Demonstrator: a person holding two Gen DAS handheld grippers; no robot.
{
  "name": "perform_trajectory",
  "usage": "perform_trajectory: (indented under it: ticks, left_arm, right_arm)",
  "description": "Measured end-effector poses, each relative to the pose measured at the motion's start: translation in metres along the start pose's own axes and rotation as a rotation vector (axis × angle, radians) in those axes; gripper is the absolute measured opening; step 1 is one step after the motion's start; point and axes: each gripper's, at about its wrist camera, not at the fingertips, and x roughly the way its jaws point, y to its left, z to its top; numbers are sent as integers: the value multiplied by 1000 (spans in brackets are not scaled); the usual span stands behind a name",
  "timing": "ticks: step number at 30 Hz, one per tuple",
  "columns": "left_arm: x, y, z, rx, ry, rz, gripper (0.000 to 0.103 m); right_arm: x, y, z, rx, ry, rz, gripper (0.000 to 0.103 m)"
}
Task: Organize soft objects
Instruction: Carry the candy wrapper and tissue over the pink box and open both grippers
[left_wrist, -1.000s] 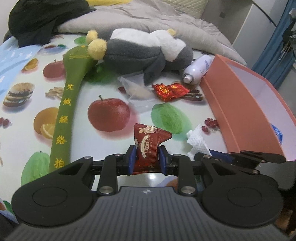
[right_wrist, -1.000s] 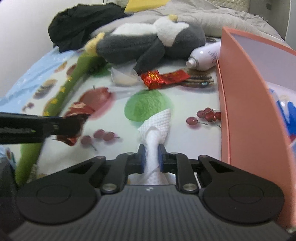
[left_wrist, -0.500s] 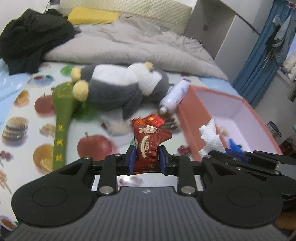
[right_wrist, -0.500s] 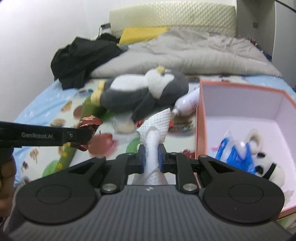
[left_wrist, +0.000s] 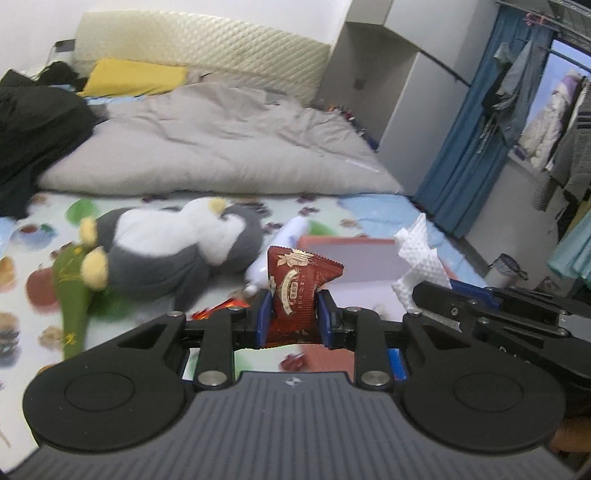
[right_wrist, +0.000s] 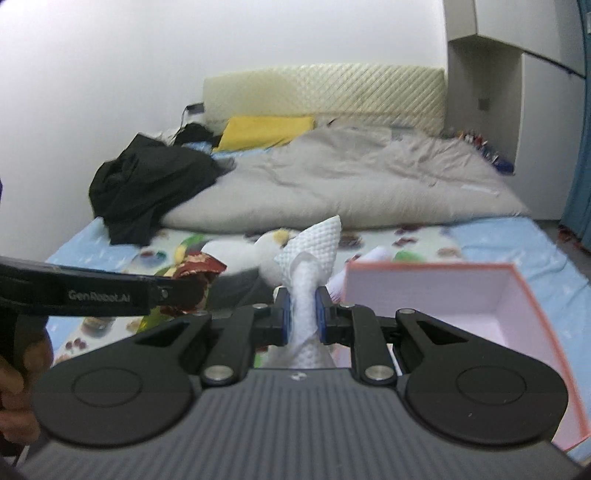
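My left gripper (left_wrist: 293, 314) is shut on a dark red snack packet (left_wrist: 297, 284), held in the air above the fruit-print sheet. My right gripper (right_wrist: 302, 314) is shut on a crumpled white paper towel (right_wrist: 312, 247), held up beside the pink box (right_wrist: 480, 295). The towel (left_wrist: 417, 258) and the right gripper show at the right of the left wrist view. The packet (right_wrist: 195, 273) and the left gripper show at the left of the right wrist view. A grey and white penguin plush (left_wrist: 177, 247) lies on the sheet ahead.
A green fabric mallet (left_wrist: 70, 295) lies left of the plush. A white bottle (left_wrist: 284, 243) lies by the pink box (left_wrist: 354, 258). A red wrapper (left_wrist: 218, 310) lies below. A grey duvet (left_wrist: 221, 147), black clothes (right_wrist: 147, 184) and a yellow pillow (right_wrist: 266, 129) lie behind.
Both grippers have risen from the sheet and tilted up, each keeping its hold. The bed now looks lower and farther, and the box has moved under the right gripper.
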Motion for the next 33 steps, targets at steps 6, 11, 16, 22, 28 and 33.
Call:
perform_trajectory:
  ticks: [6, 11, 16, 22, 28, 33]
  left_arm:
    - [22, -35, 20, 23, 12, -66, 31]
    - [41, -73, 26, 62, 46, -118, 31]
    - [67, -109, 22, 95, 96, -159, 31]
    - [116, -131, 16, 129, 192, -181, 31]
    - [162, -141, -6, 181, 304, -152, 32]
    - [182, -137, -21, 168, 371, -146, 31]
  right_arm:
    - [-8, -37, 14, 34, -7, -55, 18]
    - [-17, -74, 13, 114, 14, -67, 18]
    - [-18, -101, 3, 126, 42, -140, 18]
    - [-2, -136, -17, 165, 131, -184, 18]
    - [22, -166, -50, 238, 243, -229, 20]
    - [33, -178, -76, 272, 303, -255, 21]
